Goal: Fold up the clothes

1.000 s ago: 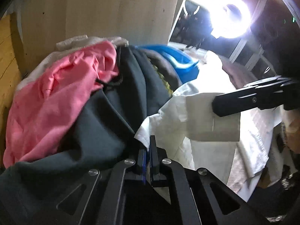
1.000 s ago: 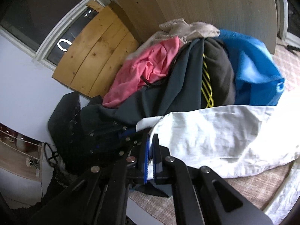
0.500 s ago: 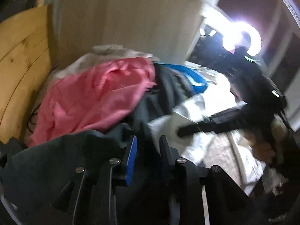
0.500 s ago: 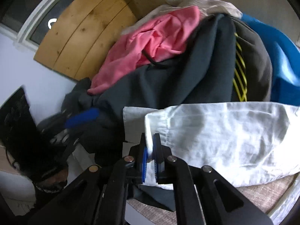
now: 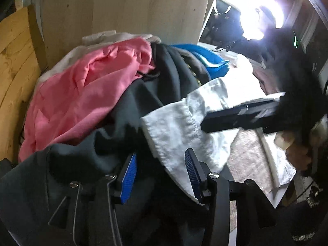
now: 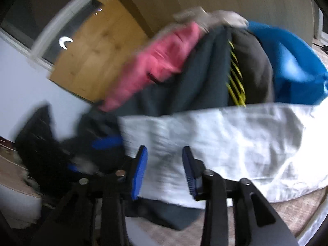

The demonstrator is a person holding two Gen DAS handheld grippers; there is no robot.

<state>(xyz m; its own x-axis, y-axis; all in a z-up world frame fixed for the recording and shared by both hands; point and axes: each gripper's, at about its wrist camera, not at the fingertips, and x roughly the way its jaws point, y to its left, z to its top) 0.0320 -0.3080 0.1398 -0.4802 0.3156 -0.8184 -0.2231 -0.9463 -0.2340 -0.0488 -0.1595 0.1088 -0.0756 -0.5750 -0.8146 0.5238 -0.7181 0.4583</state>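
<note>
Risk: white garment [image 6: 215, 143] slumping unfolded against dark clothes heap [image 5: 143, 102]; left gripper [image 5: 162, 176] and right gripper [image 6: 165, 170] both gaping, gripping nothing.

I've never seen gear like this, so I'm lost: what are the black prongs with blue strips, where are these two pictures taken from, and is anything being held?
No robot here: a person holds a two-finger clamp in each hand, each with a camera looking along its fingers. One picture comes from the left gripper, the other from the right gripper; the blue strips are grip pads. Both stand open, holding nothing. Ahead lies a white garment, spread in front of a heap: a pink garment, a dark garment and something blue. In the left view, the black bar over the white cloth is the right gripper.
</note>
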